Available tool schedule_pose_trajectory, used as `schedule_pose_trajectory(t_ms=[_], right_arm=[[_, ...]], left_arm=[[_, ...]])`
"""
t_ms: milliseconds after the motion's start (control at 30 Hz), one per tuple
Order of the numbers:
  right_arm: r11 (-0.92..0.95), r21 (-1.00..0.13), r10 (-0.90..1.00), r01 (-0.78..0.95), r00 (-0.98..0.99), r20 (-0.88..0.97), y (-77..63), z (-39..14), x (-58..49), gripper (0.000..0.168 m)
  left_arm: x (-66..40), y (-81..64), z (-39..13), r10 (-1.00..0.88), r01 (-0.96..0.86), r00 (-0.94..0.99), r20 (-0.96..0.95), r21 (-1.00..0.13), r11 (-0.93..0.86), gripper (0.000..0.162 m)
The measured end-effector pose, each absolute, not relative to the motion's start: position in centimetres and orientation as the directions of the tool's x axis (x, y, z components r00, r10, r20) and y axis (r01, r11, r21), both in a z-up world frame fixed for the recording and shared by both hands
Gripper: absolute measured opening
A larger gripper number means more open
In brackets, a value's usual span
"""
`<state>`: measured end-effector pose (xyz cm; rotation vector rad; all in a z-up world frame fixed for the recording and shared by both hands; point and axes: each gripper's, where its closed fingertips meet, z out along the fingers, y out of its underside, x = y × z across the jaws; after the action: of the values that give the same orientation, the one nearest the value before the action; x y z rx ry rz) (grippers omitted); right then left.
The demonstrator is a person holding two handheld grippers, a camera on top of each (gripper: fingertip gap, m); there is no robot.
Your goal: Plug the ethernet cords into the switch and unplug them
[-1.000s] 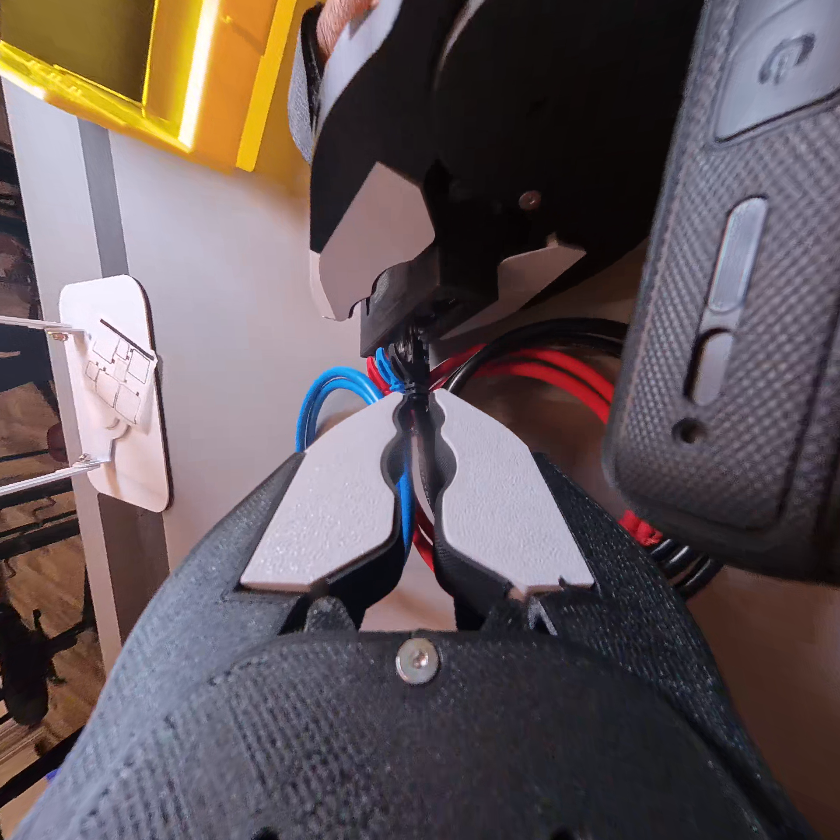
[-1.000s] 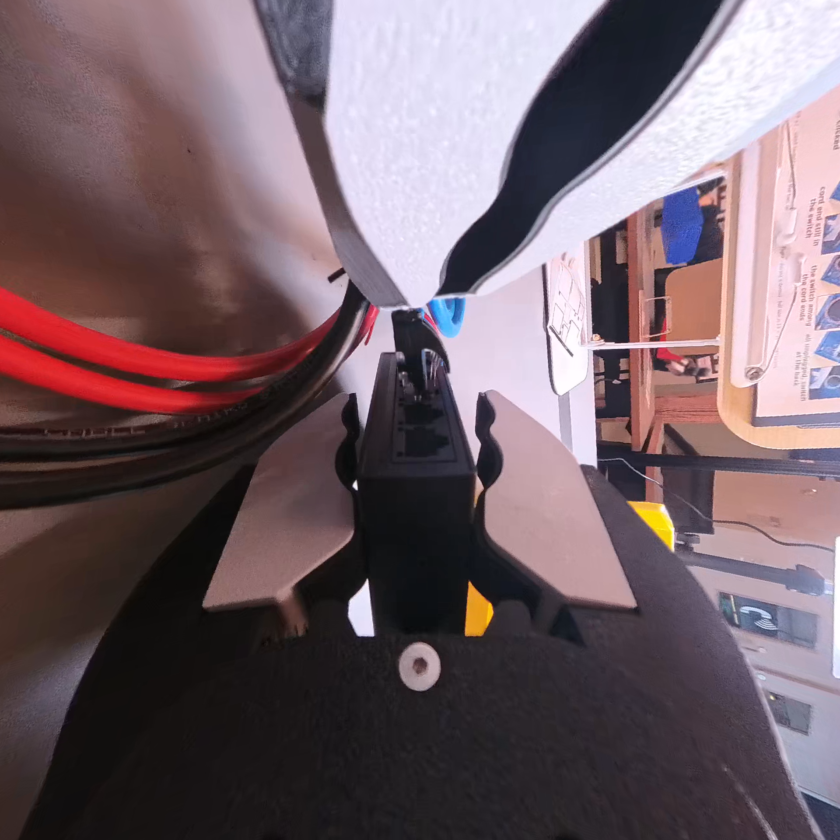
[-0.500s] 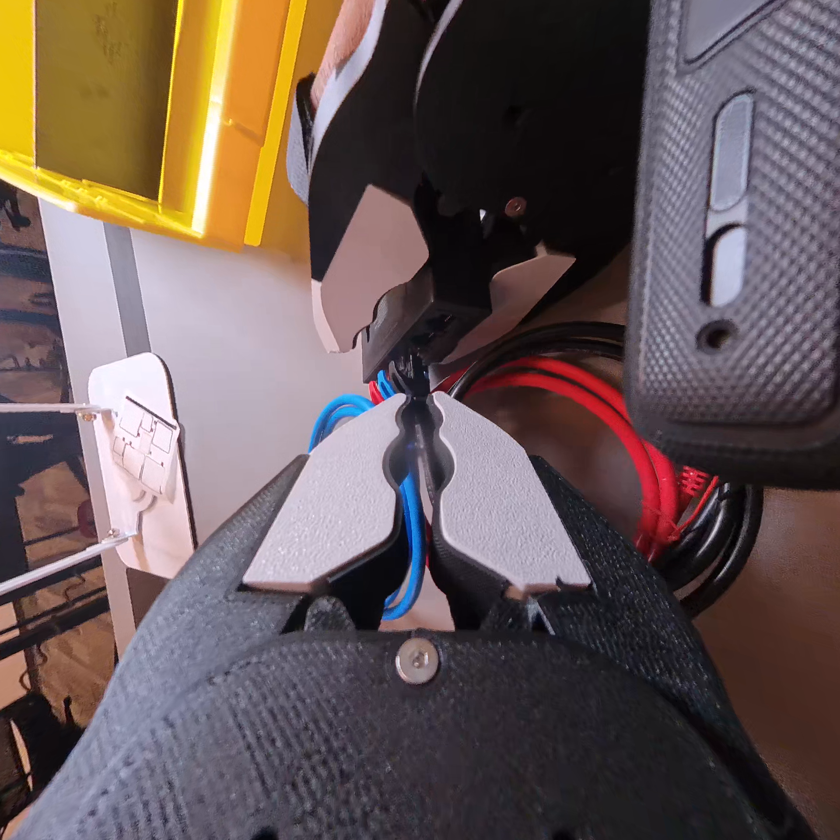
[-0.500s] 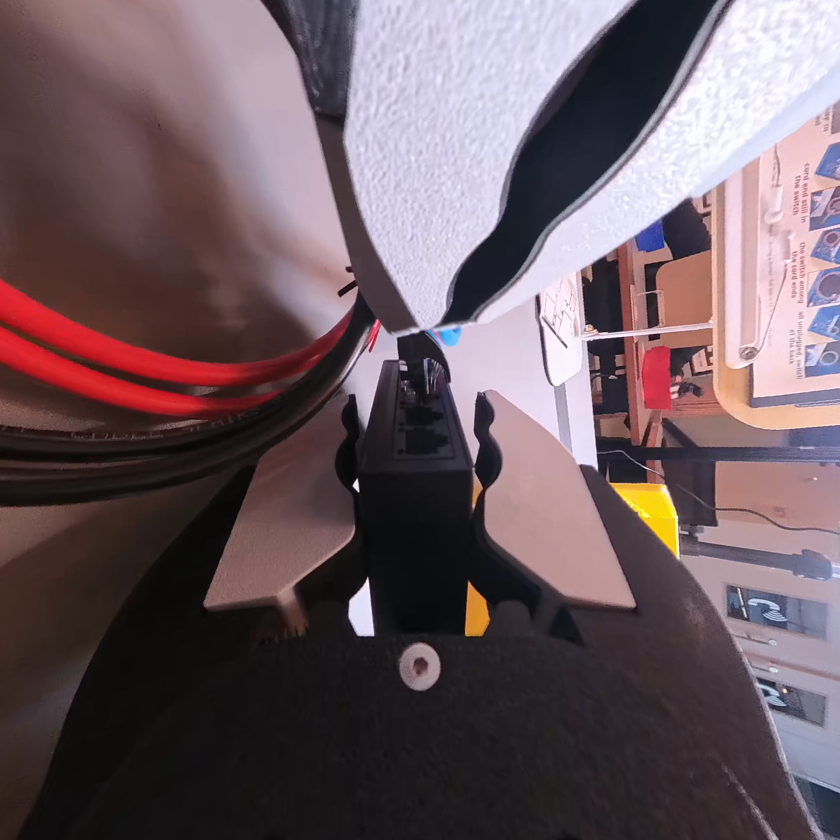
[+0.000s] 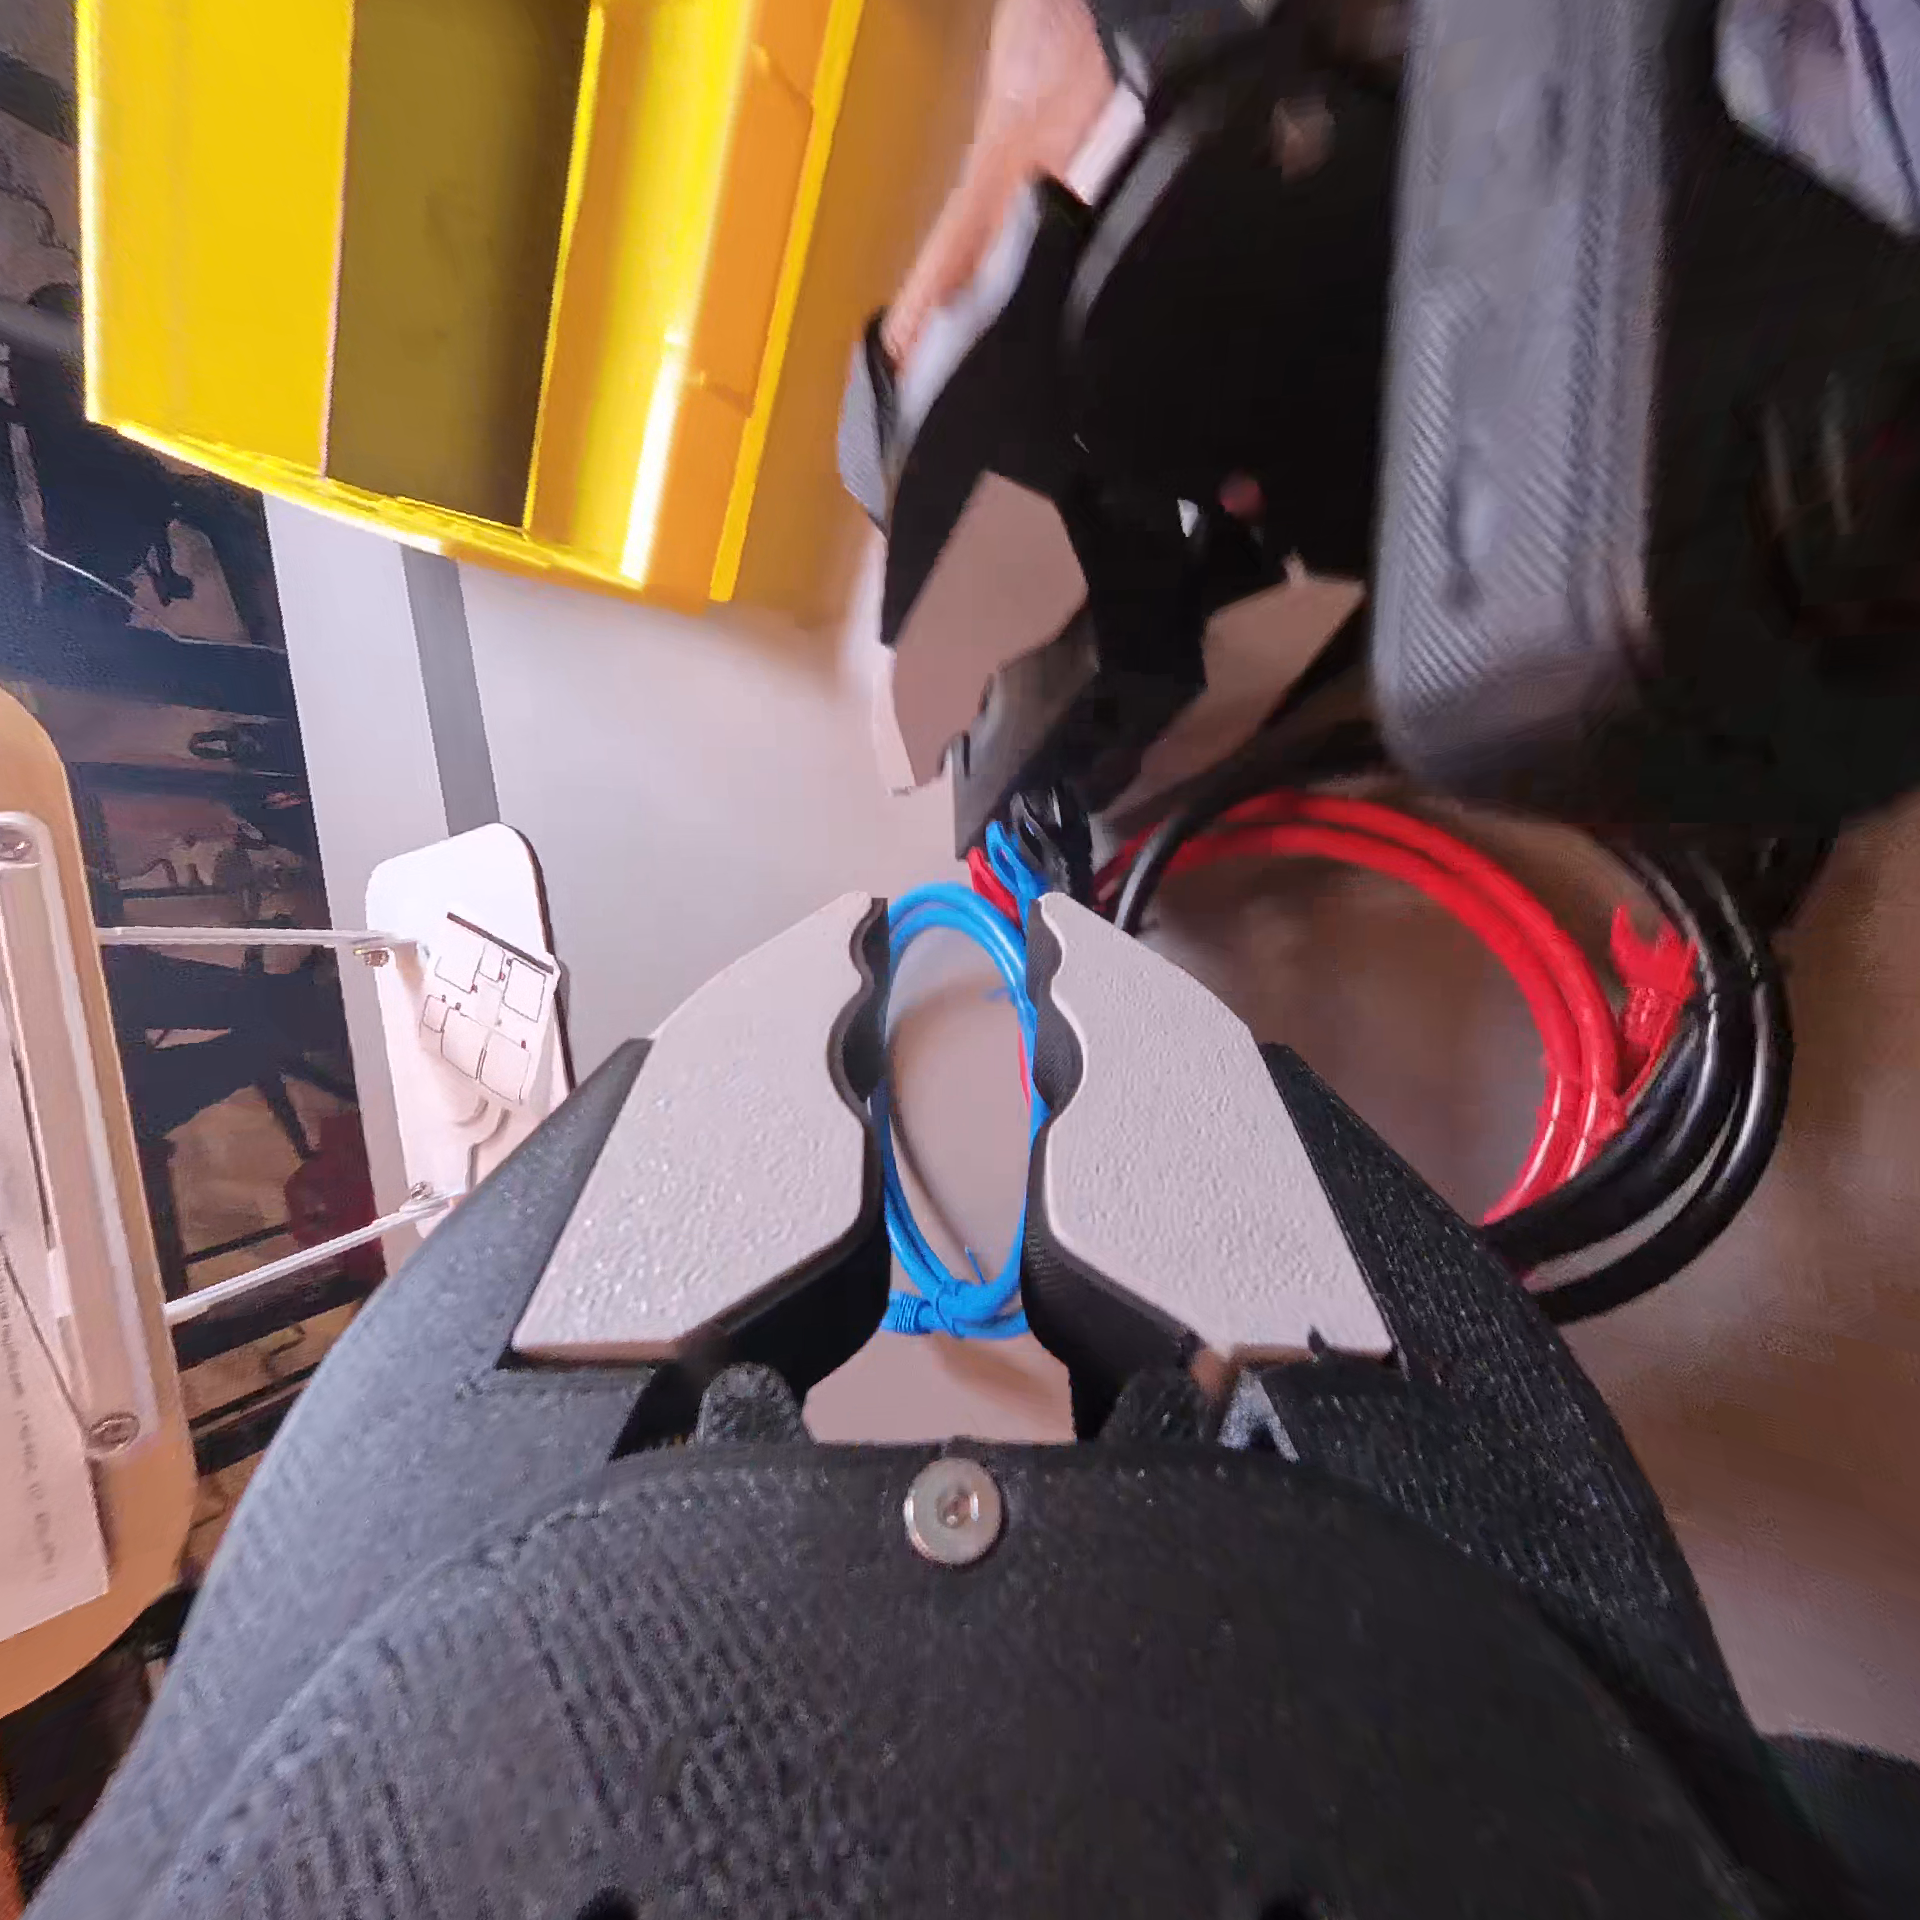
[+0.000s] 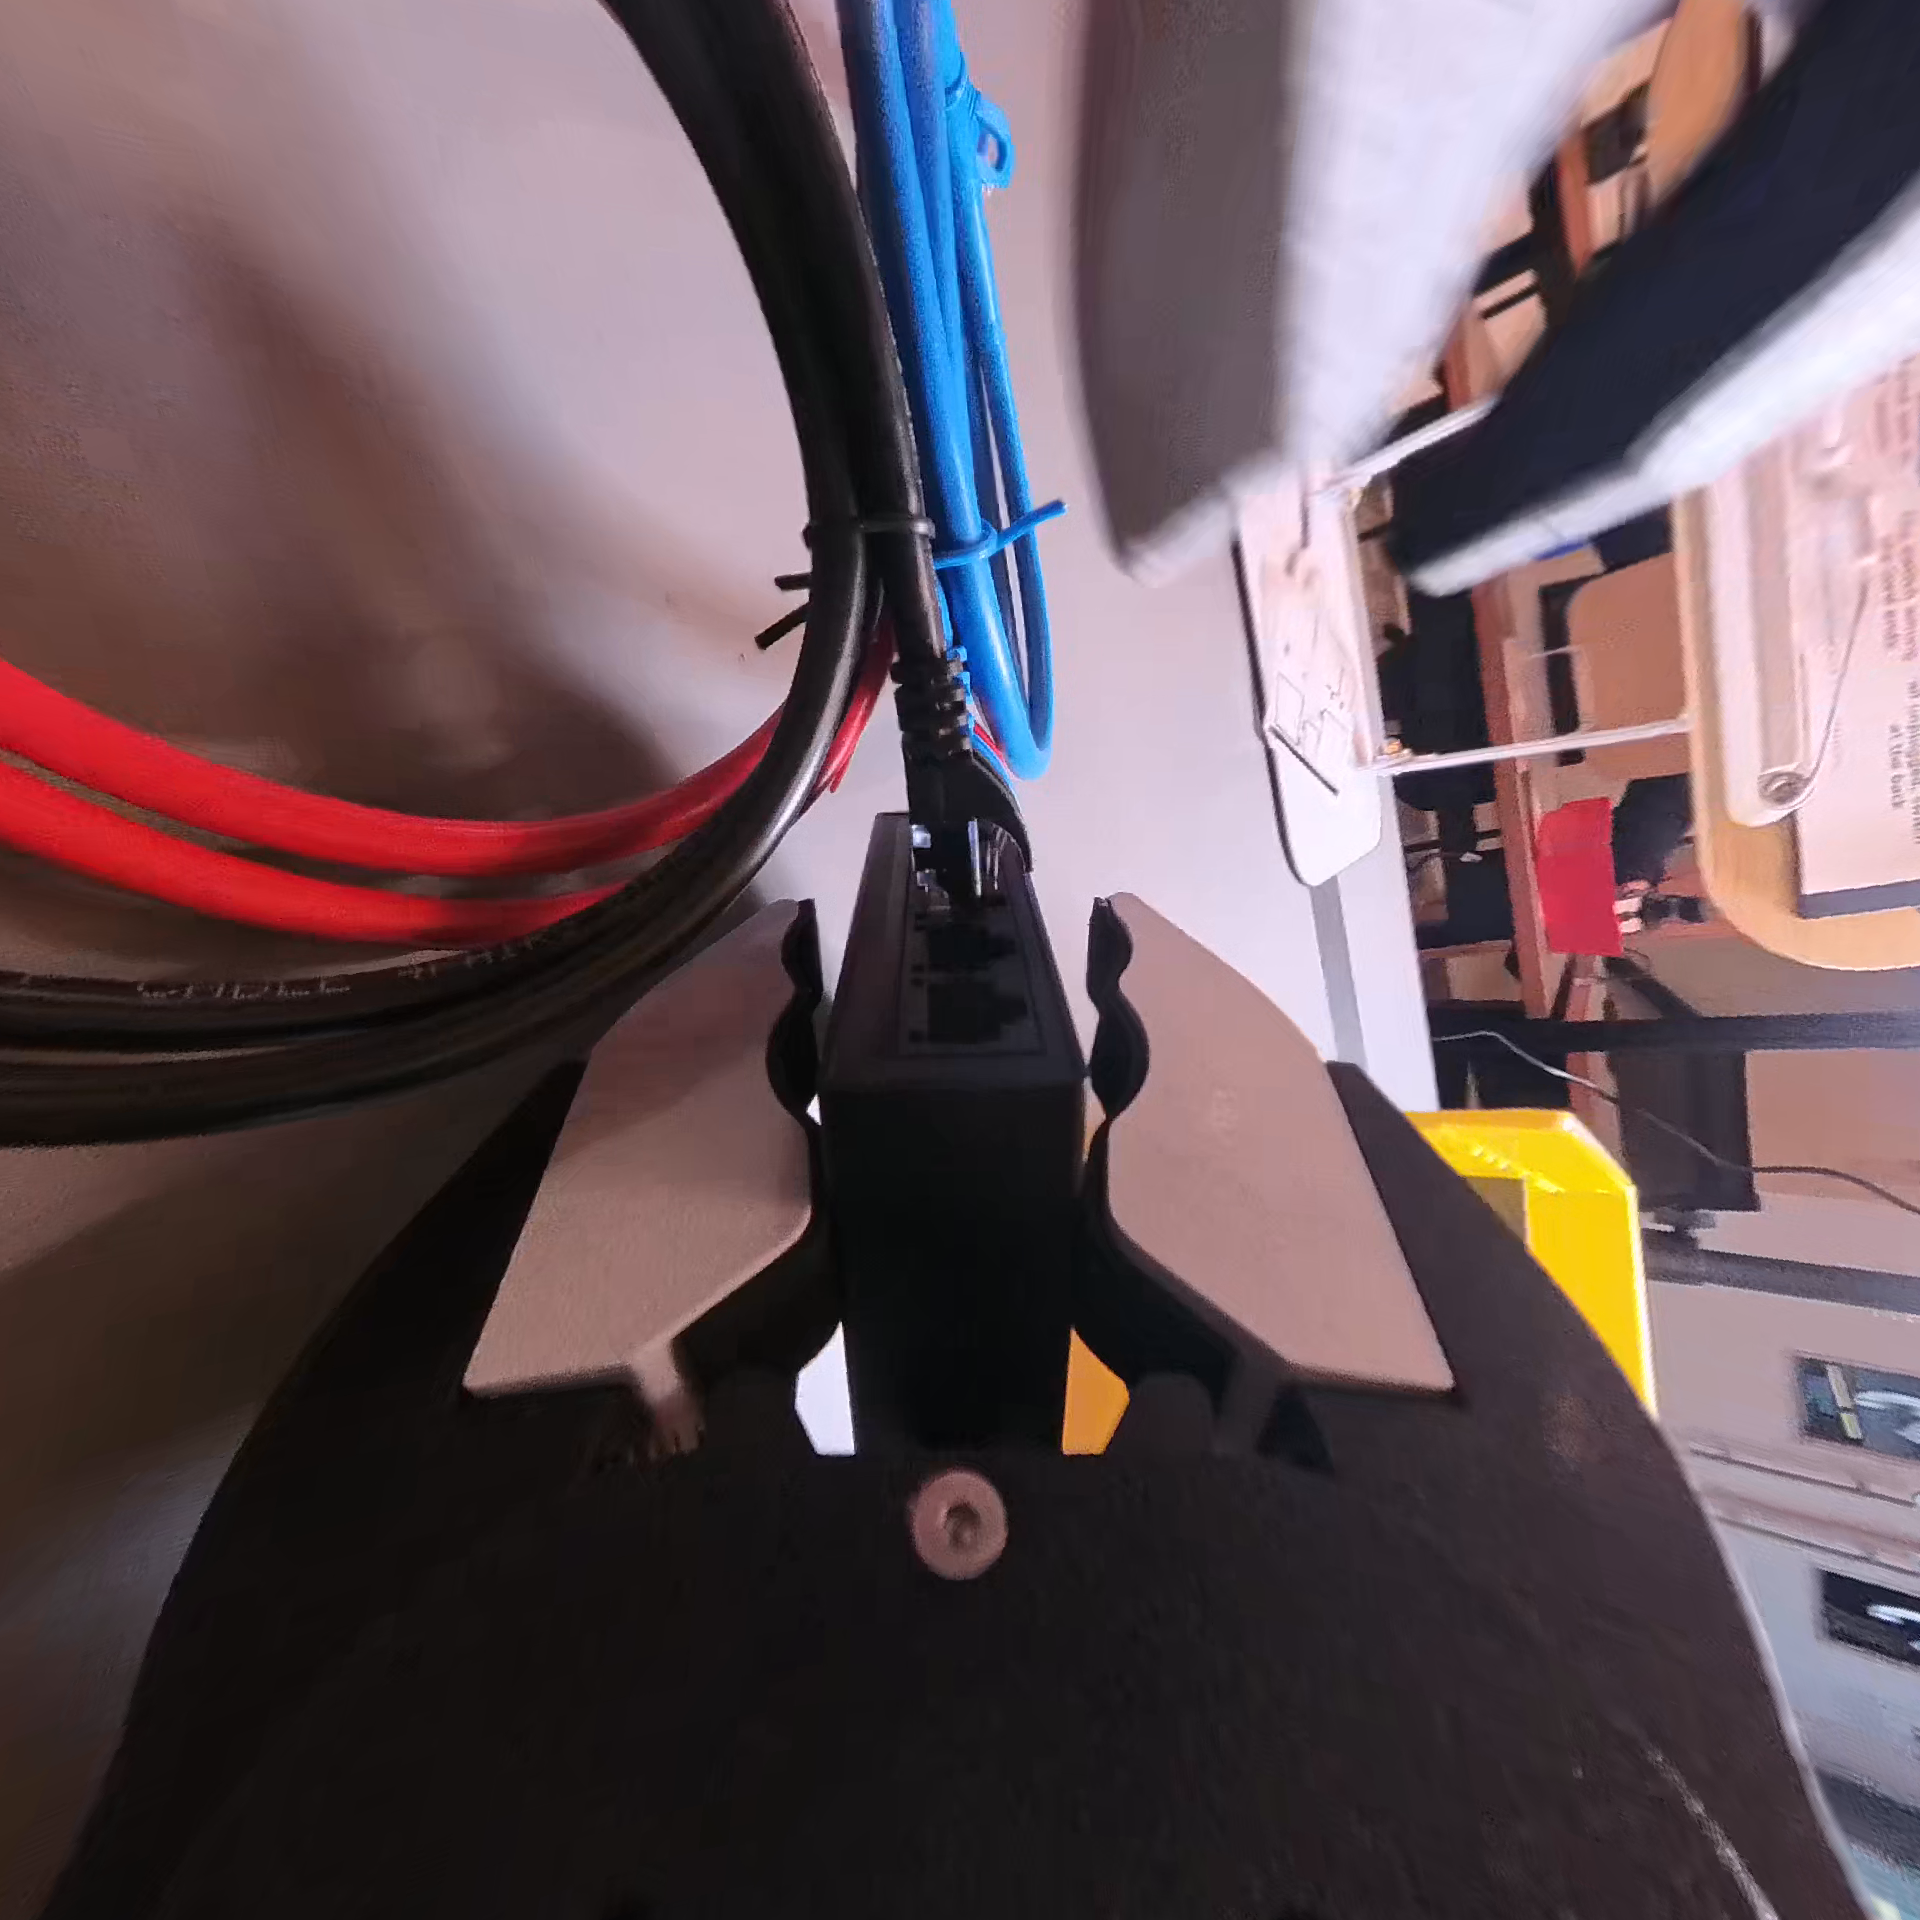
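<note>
My right gripper [image 6: 951,914] is shut on the black switch [image 6: 951,1143] and holds it on edge, ports facing up. A black cord's plug [image 6: 940,748] sits in the switch's far port. My left gripper [image 5: 956,914] is open and empty, a short way back from the switch [image 5: 997,748]. A tied blue cord coil [image 5: 956,1299] shows through the left gripper's gap and also hangs past the plug in the right wrist view [image 6: 977,416]. Red cords [image 6: 260,831] and black cords [image 6: 208,1049] loop to the left. The left gripper shows blurred in the right wrist view [image 6: 1351,260].
A yellow bin [image 5: 416,260] stands on the white table beyond the switch. A white marker plate [image 5: 468,997] on thin rods and a wooden sign board [image 6: 1818,623] stand at the table's edge. Red [image 5: 1558,1039] and black [image 5: 1704,1122] cord coils lie on the brown surface. Tip to tip, the grippers are about 8 cm apart.
My left gripper has opened, let go of the black cord's plug and drawn back. The plug stays in the switch. My right gripper still holds the switch.
</note>
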<state>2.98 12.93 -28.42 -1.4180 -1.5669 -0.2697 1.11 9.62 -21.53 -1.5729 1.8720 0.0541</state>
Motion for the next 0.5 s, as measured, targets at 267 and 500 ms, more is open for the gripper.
schedule_pose_trajectory(t_ms=[267, 500], right_arm=[[0.281, -0.512, 0.690, 0.812, 0.200, 0.695, 12.6, -27.6, 2.9, 0.051], [0.275, -0.518, 0.689, 0.810, 0.209, 0.694, 12.4, -27.3, 3.1, 0.051]], left_arm=[[-1.3, 8.2, -23.3, -0.882, -0.896, -0.086, -0.463, -0.351, 0.271, 0.030], [0.1, 8.4, -23.7, -0.797, -0.875, -0.121, -0.592, -0.316, 0.368, 0.022]])
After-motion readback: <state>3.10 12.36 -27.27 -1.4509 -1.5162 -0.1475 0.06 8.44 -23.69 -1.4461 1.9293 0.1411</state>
